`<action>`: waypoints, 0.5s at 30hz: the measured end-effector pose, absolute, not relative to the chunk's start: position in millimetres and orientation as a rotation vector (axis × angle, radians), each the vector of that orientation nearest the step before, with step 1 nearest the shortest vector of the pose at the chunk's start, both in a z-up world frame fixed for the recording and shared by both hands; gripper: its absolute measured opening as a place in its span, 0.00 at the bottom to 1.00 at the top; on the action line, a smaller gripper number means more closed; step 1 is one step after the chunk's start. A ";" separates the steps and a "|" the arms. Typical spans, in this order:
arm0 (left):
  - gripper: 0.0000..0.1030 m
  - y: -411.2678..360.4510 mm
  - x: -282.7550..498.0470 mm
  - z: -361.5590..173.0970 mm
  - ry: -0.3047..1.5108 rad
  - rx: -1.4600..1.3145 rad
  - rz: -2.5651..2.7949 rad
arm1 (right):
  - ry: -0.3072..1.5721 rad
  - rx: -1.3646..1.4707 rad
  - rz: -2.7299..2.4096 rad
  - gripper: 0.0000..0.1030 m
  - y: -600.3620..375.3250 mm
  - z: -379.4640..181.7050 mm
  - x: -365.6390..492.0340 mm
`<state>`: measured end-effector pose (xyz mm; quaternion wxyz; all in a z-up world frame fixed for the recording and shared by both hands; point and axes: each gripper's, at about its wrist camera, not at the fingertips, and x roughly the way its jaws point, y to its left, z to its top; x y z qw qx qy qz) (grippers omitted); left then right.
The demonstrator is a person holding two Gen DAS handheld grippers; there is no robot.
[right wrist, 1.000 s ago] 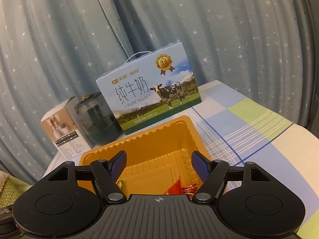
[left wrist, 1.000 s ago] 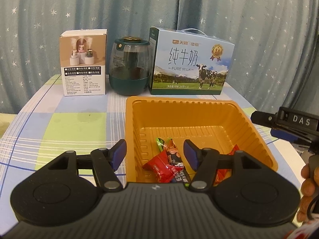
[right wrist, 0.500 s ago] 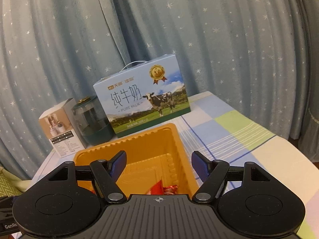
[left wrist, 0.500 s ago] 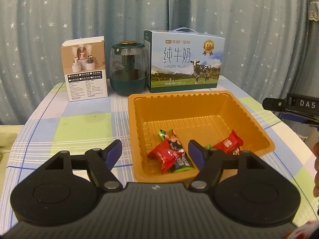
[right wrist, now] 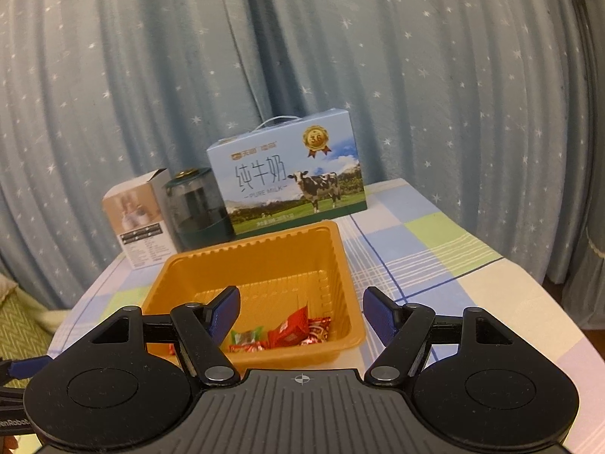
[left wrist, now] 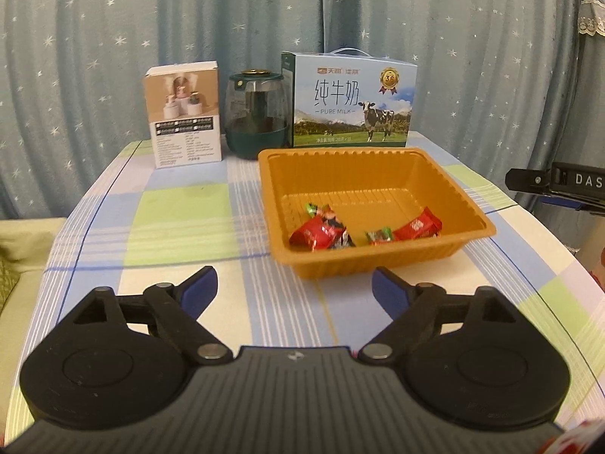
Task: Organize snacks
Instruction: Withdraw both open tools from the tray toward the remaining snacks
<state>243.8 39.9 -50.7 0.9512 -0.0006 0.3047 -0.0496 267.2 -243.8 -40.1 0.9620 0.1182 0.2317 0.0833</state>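
A: While the star-printed grey-blue curtain (left wrist: 94, 56) fills the background, what stands on the checked pastel-cloth desk (left wrist: 181, 219)?

B: Along the far edge stands a blue cardboard milk carton with a cow picture (left wrist: 349, 104); just left of it is a dark green round jar with a clear body (left wrist: 257, 113), and left of that a small white-and-beige product box (left wrist: 185, 111). Nearer sits the orange ribbed plastic tray (left wrist: 472, 204).

A: And inside the tray?

B: Several wrapped snacks lie loose in its near end. On the left is a red foil packet (left wrist: 319, 235) with a green-ended sweet (left wrist: 319, 212) touching it. On the right lies a second red packet (left wrist: 418, 225), and between them a small green-and-orange sweet (left wrist: 378, 235). The far half of the tray floor is bare.

A: How do the grippers stand?

B: The left gripper (left wrist: 293, 289) hovers over the desk just short of the tray's near wall, angled downward. Its blue-padded fingers (left wrist: 198, 289) have just been opening and stand wide apart, with nothing between them. The right gripper (right wrist: 300, 312) looks into the tray from the right side, tilted down, fingers (right wrist: 378, 312) also apart and holding nothing; its left finger overlaps the tray in view, though I cannot tell whether it touches.
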 end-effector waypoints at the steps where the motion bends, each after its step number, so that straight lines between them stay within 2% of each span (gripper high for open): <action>1: 0.86 40.9 239.5 -51.4 0.624 -0.004 -0.097 | 0.473 0.234 0.171 0.70 -243.9 -40.5 263.5; 9: 0.87 46.9 207.3 -63.3 0.666 0.007 -0.096 | 0.524 0.158 0.223 0.70 -242.2 -52.5 232.5; 15: 0.87 51.2 189.4 -77.5 0.713 0.019 -0.093 | 0.667 0.055 0.338 0.70 -228.1 -78.9 222.7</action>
